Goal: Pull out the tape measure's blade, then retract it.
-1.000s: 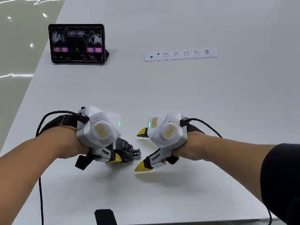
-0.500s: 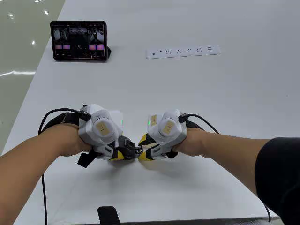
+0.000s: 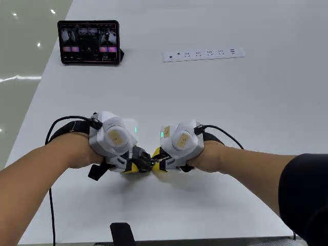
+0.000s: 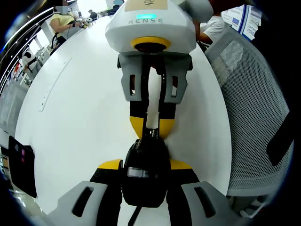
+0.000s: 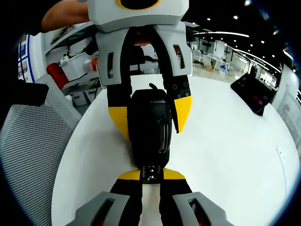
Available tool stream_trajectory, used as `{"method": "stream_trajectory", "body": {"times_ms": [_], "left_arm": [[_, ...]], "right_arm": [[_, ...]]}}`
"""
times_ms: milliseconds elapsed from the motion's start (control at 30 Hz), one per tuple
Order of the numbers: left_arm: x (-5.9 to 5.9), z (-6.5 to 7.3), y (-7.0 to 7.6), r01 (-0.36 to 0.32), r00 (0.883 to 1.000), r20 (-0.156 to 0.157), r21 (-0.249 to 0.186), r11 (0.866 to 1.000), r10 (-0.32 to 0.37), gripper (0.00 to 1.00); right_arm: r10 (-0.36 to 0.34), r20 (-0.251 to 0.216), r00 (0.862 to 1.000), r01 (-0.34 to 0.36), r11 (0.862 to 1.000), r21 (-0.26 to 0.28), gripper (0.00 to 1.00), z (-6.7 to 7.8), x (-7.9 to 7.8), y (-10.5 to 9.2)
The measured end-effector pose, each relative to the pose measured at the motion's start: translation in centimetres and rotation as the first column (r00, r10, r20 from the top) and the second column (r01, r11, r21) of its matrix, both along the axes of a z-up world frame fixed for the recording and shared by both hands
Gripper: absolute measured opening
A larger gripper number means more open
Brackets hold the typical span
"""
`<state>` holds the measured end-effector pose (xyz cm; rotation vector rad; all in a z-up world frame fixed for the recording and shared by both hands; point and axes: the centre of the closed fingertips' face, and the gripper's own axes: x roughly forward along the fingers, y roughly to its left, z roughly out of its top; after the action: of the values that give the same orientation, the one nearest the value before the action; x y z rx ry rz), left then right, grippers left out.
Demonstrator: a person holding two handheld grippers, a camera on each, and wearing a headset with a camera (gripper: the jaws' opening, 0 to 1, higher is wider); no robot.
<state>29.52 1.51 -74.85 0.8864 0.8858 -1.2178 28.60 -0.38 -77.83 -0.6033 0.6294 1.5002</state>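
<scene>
Now the rounded black tape measure (image 5: 150,127), ribbed along one side, sits low near the front of the smooth white table (image 3: 215,113), clamped between the left gripper's (image 4: 146,165) yellow-tipped jaws. Nose to nose with it, the right gripper (image 5: 151,175) pinches the small metal blade hook (image 5: 151,171). Both forearms angle inward.

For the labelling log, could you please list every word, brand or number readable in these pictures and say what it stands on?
"XENSE": white body of the right gripper, left gripper view.
Tan stickers on the left gripper and the right one: too small to read.
Tablet screen: too small to read.
Power strip markings: too small.
Tape measure: no readable text.
</scene>
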Motion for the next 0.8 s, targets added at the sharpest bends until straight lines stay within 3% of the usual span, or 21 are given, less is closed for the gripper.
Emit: {"method": "stream_trajectory", "body": {"times_ms": [367,800], "left_arm": [[0.1,0.28,0.26,-0.014,1.0,0.016,-0.039,0.999,0.015,0.31],[0.01,0.23,0.15,-0.007,1.0,0.007,-0.028,1.0,0.007,0.31]], "right_arm": [[-0.011,0.001,1.0,0.011,1.0,-0.007,0.09,-0.11,0.04,-0.32],[-0.024,-0.01,1.0,0.024,1.0,-0.019,0.09,-0.19,0.01,-0.95]]}}
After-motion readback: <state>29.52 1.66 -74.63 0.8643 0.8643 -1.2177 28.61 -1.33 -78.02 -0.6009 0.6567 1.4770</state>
